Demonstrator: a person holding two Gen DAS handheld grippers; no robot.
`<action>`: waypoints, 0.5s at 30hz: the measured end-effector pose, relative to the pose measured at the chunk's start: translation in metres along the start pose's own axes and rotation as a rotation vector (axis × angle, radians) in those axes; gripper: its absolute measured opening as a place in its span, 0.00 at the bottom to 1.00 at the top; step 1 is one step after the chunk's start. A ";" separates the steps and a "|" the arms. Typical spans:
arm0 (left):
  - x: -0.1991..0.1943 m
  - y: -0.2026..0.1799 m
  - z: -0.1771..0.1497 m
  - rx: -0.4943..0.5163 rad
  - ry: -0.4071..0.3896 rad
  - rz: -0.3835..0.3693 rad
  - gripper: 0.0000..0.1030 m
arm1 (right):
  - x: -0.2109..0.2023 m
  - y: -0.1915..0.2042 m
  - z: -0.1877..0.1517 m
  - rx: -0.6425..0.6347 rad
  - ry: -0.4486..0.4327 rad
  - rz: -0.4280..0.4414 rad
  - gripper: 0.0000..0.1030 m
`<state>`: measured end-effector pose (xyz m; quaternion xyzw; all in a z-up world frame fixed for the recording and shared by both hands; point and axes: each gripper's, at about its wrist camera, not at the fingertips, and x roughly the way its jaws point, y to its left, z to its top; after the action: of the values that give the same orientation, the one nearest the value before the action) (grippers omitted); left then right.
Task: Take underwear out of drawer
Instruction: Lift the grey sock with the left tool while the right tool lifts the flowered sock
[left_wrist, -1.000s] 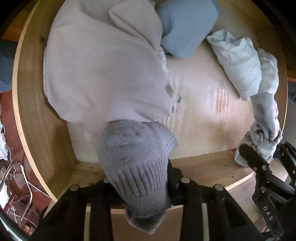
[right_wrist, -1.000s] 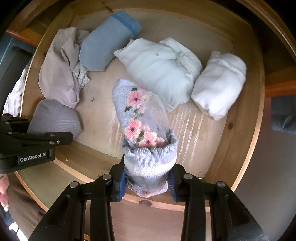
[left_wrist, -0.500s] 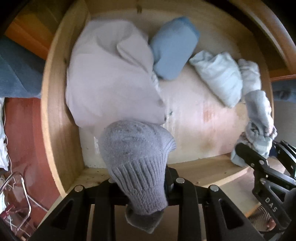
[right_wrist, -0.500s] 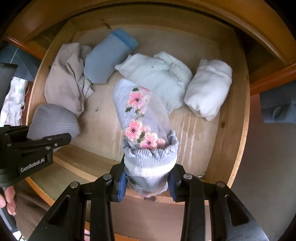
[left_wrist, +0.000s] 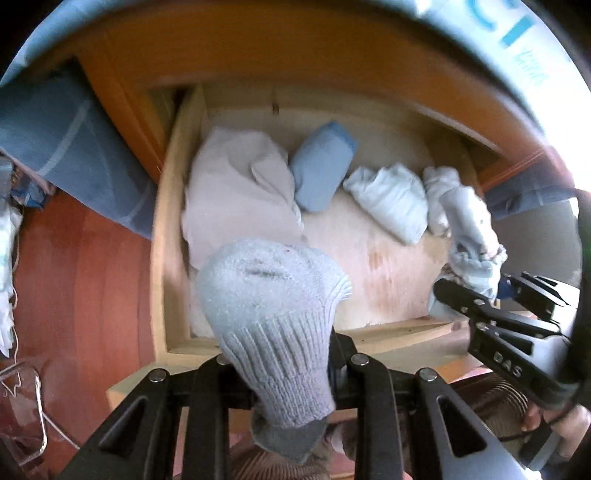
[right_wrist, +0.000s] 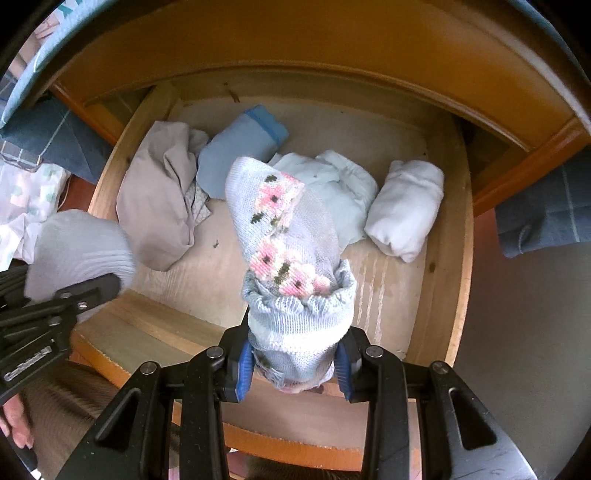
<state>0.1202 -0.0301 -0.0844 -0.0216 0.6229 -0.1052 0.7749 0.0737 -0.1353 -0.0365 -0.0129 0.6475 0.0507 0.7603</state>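
Note:
My left gripper (left_wrist: 280, 354) is shut on a grey ribbed sock bundle (left_wrist: 273, 295), held up above the front left corner of the open wooden drawer (left_wrist: 162, 258). Over the drawer's front edge my right gripper (right_wrist: 295, 354) is shut on a pale blue knitted bundle with pink flowers (right_wrist: 288, 236). Each view shows the other gripper at its side: the right gripper (left_wrist: 491, 295) and the left gripper (right_wrist: 74, 295). On the drawer floor lie a beige garment (right_wrist: 159, 206), a blue folded piece (right_wrist: 240, 147), a pale mint bundle (right_wrist: 343, 184) and a white roll (right_wrist: 406, 206).
The orange-brown cabinet frame (right_wrist: 295, 48) overhangs the back of the drawer. Dark blue cloth (left_wrist: 74, 147) hangs at the left and right of the drawer. Red-brown floor (left_wrist: 74, 295) and a wire hanger (left_wrist: 29, 406) lie to the left. A person's hand (left_wrist: 561, 424) grips the right tool.
Both grippers have risen away from the drawer with their bundles still held. The drawer looks smaller and the cabinet frame above it has come into view.

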 end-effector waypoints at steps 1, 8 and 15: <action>-0.008 -0.005 -0.001 0.007 -0.026 0.005 0.25 | 0.001 0.002 -0.001 0.005 -0.007 -0.002 0.32; -0.046 -0.006 -0.005 0.063 -0.221 0.037 0.25 | 0.003 -0.002 -0.003 0.029 -0.057 -0.009 0.32; -0.088 -0.010 -0.013 0.093 -0.376 0.031 0.25 | -0.002 -0.006 -0.015 0.023 -0.054 -0.026 0.32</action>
<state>0.0883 -0.0217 -0.0015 0.0045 0.4619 -0.1162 0.8793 0.0597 -0.1423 -0.0371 -0.0113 0.6269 0.0336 0.7783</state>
